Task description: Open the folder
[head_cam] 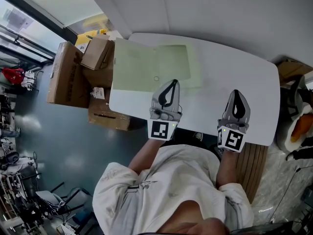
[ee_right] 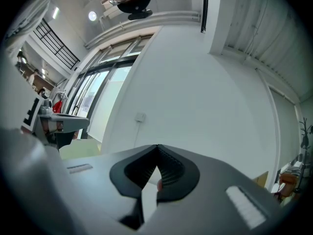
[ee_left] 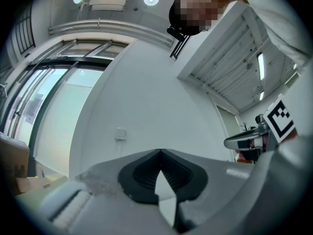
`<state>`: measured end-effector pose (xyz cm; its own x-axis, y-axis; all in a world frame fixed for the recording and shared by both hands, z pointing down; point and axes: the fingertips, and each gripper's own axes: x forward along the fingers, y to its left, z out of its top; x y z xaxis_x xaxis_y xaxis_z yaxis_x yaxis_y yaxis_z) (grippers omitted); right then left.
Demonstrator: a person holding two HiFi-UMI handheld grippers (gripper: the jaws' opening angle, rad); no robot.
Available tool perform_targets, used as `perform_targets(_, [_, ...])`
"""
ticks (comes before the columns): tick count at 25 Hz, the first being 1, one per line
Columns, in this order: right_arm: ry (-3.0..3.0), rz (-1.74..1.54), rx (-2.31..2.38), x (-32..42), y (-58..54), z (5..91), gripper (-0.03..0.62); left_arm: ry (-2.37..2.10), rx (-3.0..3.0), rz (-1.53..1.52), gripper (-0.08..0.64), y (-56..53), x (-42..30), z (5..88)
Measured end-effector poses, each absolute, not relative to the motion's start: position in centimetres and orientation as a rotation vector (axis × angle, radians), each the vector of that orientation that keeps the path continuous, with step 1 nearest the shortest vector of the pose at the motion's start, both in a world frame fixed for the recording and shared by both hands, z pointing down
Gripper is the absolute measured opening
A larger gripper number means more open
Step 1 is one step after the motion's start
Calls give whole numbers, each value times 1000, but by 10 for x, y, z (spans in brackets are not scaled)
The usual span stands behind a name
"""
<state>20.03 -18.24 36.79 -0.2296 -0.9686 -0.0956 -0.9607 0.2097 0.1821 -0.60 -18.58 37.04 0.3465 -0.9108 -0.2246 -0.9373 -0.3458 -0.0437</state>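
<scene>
A pale green folder [head_cam: 146,65] lies flat on the far left part of the white table [head_cam: 234,67], with a small round clasp near its front edge. My left gripper [head_cam: 173,82] hovers at the folder's near right corner, shut with nothing between its jaws; its tips [ee_left: 160,152] meet against the white wall. My right gripper [head_cam: 236,92] hangs over bare table to the right, away from the folder, also shut and empty [ee_right: 157,147]. In the right gripper view a strip of the folder [ee_right: 80,151] shows at the left, behind the left gripper [ee_right: 54,124].
Stacked cardboard boxes [head_cam: 78,77] stand on the floor against the table's left end. A wooden slatted seat [head_cam: 252,165] and a bag [head_cam: 298,116] are at the right. A white wall [head_cam: 234,13] runs behind the table. The person's torso [head_cam: 171,190] is at the near edge.
</scene>
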Motion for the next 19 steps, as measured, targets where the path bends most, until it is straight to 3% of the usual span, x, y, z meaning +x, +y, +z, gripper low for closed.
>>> perform_targets(19, [-2449,-281,1829,186,-200,378,0,1744,-2403,262,0,-193,-16,370])
